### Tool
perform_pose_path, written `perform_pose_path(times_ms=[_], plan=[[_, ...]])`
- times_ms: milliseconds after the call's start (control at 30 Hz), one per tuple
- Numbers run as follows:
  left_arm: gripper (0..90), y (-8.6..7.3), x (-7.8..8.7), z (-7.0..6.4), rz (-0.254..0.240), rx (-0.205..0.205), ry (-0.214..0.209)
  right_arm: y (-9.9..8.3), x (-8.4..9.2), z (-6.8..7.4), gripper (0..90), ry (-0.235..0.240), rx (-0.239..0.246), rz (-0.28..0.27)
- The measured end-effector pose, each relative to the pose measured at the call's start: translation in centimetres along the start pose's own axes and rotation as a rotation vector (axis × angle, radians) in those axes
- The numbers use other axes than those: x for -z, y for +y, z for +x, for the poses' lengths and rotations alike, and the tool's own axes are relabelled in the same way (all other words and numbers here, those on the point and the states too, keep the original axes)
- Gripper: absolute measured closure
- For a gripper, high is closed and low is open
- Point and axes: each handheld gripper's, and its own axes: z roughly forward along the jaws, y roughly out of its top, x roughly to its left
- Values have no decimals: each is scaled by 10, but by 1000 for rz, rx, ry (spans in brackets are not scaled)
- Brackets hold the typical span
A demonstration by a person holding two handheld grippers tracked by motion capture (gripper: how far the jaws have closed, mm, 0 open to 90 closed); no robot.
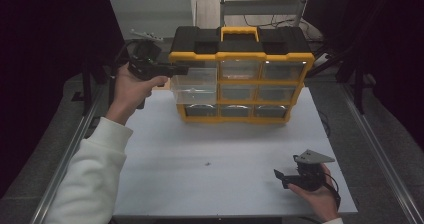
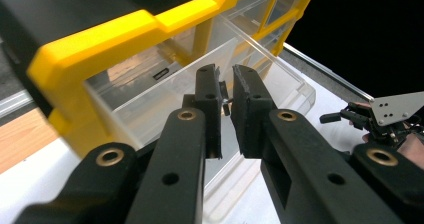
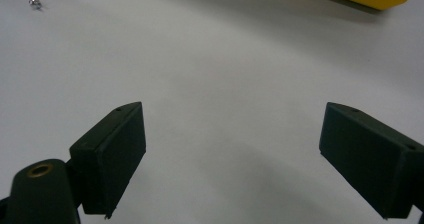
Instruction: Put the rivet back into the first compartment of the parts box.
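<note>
A yellow and black drawer organizer (image 1: pixel 240 36) stands at the back of the white table (image 1: pixel 225 144). One clear drawer (image 1: pixel 194 86) in its left column is pulled out. My left gripper (image 1: pixel 182 70) hovers over that drawer (image 2: pixel 260 64), its jaws shut on a tiny metal part (image 2: pixel 226 102) that looks like a screw. My right gripper (image 1: pixel 280 176) rests low near the table's front right, open with nothing between its pads (image 3: pixel 115 154). A second small screw (image 1: pixel 207 162) lies loose on the table (image 3: pixel 35 3).
The organizer's other clear drawers (image 1: pixel 240 69) are pushed in. A metal rail (image 1: pixel 65 164) runs along the table's left side and another along the right. The grey plate (image 2: pixel 397 106) of the right gripper appears far off in the left gripper view.
</note>
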Motion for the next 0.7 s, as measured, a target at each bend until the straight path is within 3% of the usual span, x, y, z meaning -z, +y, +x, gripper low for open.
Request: perform_pose_path(times_ms=[133, 167, 200, 267, 367, 467, 633, 700], plan=[[805, 0, -5, 2, -9, -9, 0, 0, 0, 0, 119, -1, 1, 0], [644, 0, -5, 2, -24, -11, 0, 0, 0, 0, 119, -2, 5, 2], [644, -1, -4, 2, -34, -11, 4, 0, 0, 0, 119, -2, 5, 2], [427, -2, -2, 1, -44, -14, 9, 0, 0, 0, 119, -2, 6, 1], [253, -7, 6, -1, -83, -14, 25, 0, 0, 0, 119, -3, 4, 1], [185, -13, 14, 0, -97, -11, 22, 0, 0, 0, 119, -3, 7, 1], [155, -28, 27, -3, -71, -40, 56, 0, 0, 0, 119, -3, 4, 2], [149, -34, 29, -3, -61, -34, 61, 0, 0, 0, 119, -4, 5, 2]])
